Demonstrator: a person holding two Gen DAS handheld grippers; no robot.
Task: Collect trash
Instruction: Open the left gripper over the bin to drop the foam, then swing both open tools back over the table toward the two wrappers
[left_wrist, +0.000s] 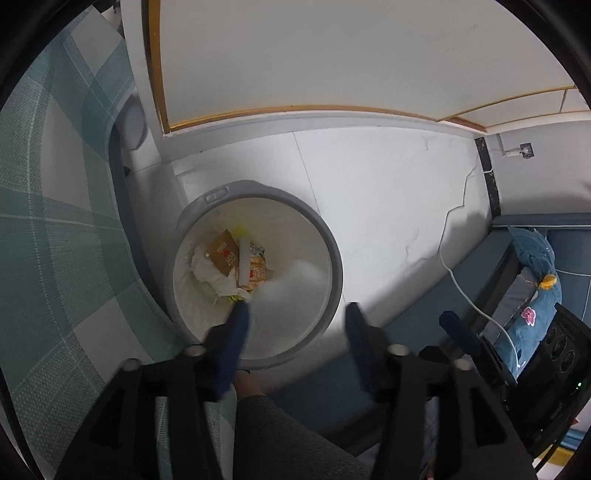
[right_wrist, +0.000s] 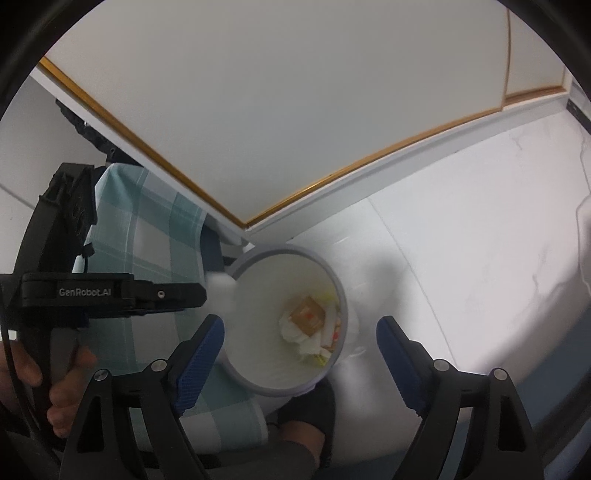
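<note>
Both grippers are hovering over a grey-rimmed waste bin (left_wrist: 334, 258) standing on the white floor (left_wrist: 388, 192) beside a checked cloth (left_wrist: 55, 221). Left gripper (left_wrist: 297, 314): jaws standing apart, nothing pressed between them; a blurred white wad (right_wrist: 221, 291) is showing just off its tip, over the bin's rim. Right gripper (right_wrist: 299, 328): jaws wide, empty. Trash is lying in the bin bottom: a brown packet (left_wrist: 223, 253), crumpled white paper (left_wrist: 207, 267), yellow scraps (left_wrist: 240, 230).
</note>
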